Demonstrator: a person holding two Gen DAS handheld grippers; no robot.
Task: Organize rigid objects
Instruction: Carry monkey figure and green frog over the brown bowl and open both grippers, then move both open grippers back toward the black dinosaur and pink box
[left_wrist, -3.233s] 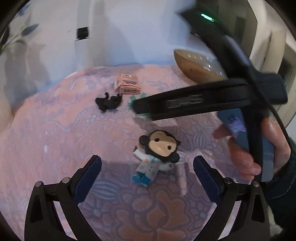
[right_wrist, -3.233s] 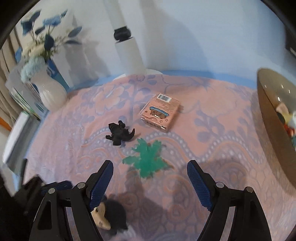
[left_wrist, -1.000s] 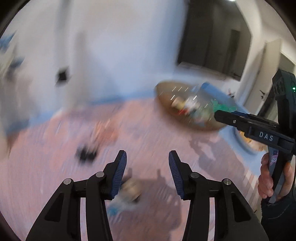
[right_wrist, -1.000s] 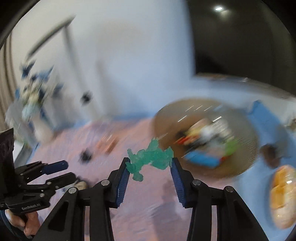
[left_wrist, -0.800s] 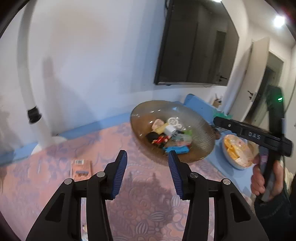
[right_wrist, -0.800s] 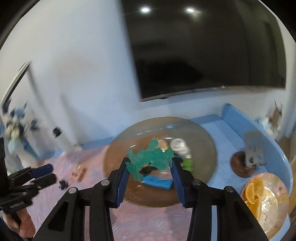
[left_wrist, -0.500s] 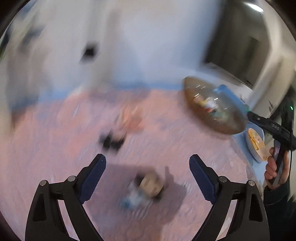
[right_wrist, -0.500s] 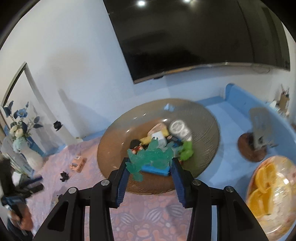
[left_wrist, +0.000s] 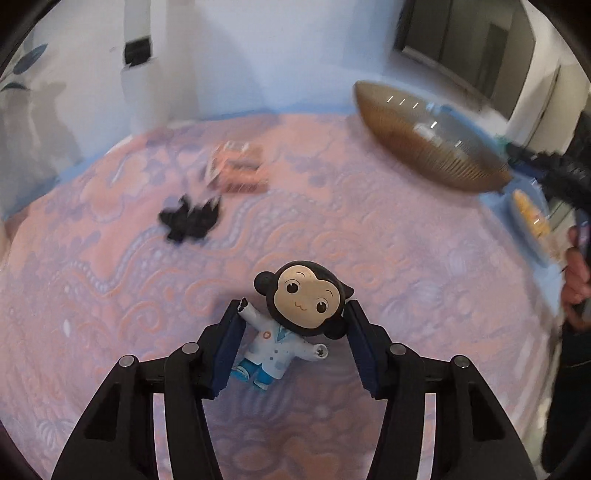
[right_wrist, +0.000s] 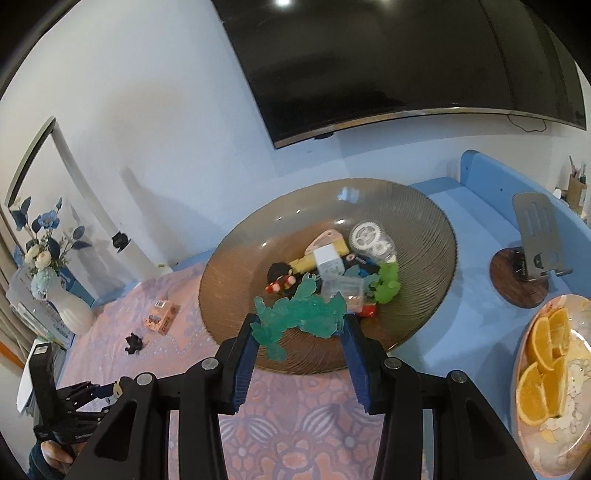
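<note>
Monkey-headed toy figurine in a white coat and blue shoes (left_wrist: 295, 325) lies face-up on the pink patterned cloth (left_wrist: 406, 258), flanked by the left gripper (left_wrist: 293, 345), whose jaws are closing around it; whether the pads press it cannot be told. Beyond it sit a small black toy animal (left_wrist: 190, 221) and, farther back, a blurred orange cardboard box (left_wrist: 236, 168), both apart from the figurine. The right gripper (right_wrist: 299, 334) is clamped on a translucent green plastic leafy piece (right_wrist: 299, 314), held above the near rim of the ribbed brown glass bowl (right_wrist: 236, 295), which holds a heap of small toys (right_wrist: 340, 266). A plate of orange slices (right_wrist: 546, 373) sits at right.
</note>
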